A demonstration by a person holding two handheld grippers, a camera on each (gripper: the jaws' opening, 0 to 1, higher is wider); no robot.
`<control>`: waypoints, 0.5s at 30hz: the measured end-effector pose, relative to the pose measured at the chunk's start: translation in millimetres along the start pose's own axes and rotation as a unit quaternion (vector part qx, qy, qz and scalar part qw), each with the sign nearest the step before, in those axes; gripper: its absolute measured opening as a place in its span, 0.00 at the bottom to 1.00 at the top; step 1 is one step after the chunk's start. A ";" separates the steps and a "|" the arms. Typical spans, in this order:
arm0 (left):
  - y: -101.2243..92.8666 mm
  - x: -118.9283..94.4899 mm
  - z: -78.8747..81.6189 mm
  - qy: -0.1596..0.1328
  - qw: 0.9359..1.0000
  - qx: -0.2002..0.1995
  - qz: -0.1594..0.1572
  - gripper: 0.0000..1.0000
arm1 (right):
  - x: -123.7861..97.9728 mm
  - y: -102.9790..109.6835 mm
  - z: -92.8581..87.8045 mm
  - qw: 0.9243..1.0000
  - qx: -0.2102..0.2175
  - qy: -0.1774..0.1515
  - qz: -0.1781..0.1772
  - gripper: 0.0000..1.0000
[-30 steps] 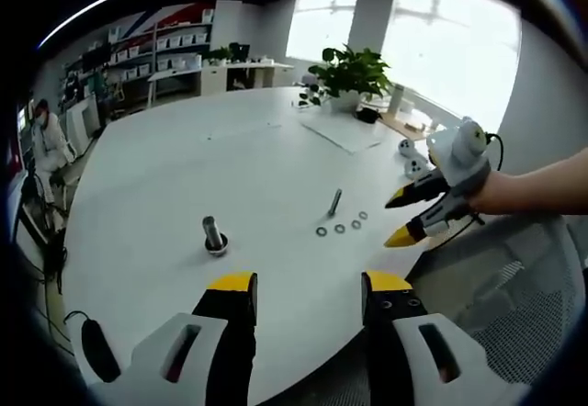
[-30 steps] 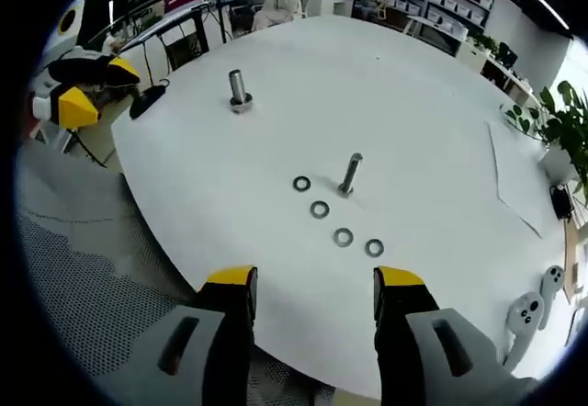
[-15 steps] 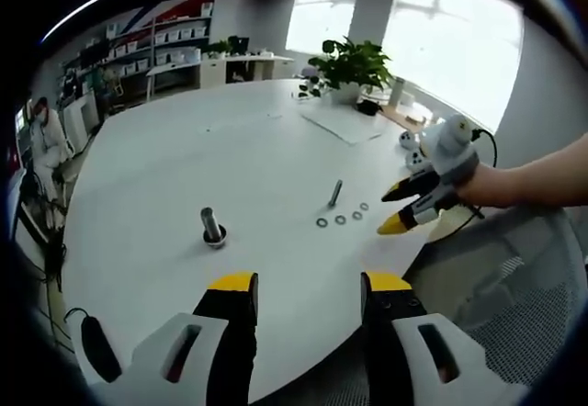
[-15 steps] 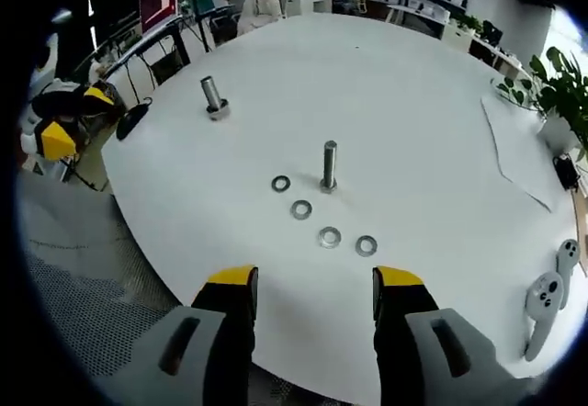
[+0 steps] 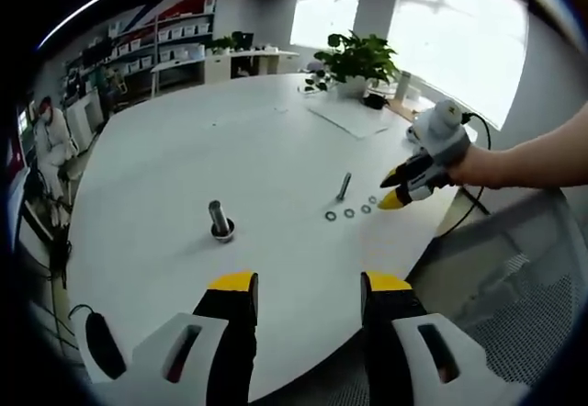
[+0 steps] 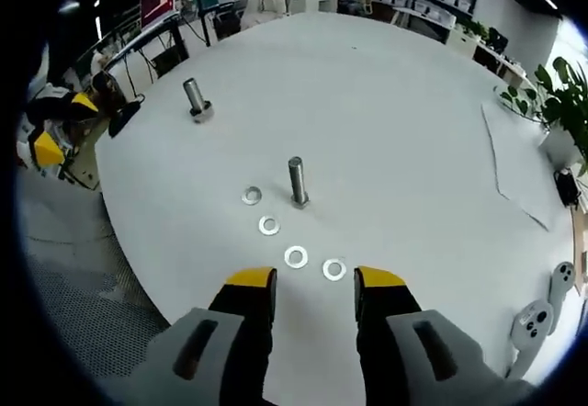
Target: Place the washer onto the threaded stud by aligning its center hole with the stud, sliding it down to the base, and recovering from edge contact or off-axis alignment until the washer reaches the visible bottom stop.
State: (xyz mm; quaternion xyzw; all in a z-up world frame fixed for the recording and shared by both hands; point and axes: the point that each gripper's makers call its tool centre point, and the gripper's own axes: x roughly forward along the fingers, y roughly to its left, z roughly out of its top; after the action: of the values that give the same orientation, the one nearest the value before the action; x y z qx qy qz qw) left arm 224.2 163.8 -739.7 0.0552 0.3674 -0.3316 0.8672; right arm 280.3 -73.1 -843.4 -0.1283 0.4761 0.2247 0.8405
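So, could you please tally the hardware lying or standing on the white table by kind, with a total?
Washers: 4
Upright threaded studs: 2
Total: 6

A silver threaded stud (image 6: 297,182) stands upright on its head just above the middle of the right gripper view. Four flat silver ring washers lie flat below it in a curved row: one washer (image 6: 252,196) left of the stud's base, the next (image 6: 268,226) lower, a third (image 6: 296,257) lower still, and the fourth (image 6: 334,269) at lower centre. None is on the stud. In the left gripper view the stud (image 5: 344,186) stands right of centre, washers just below it.
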 end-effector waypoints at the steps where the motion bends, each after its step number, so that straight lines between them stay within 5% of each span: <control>1: -0.2 -0.1 -0.6 0.001 1.000 0.000 0.000 0.43 | 1.4 -1.2 -2.2 1.000 0.002 0.006 0.001 0.36; 15: -2.6 1.4 -4.3 0.010 1.000 0.007 -0.003 0.43 | 14.2 -7.9 -7.3 0.999 -0.017 0.049 0.018 0.25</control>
State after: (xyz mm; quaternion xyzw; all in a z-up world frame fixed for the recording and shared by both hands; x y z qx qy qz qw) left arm 220.7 162.4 -743.4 0.0634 0.3739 -0.3360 0.8621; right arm 285.2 -79.4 -859.3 -0.1444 0.5148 0.2416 0.8098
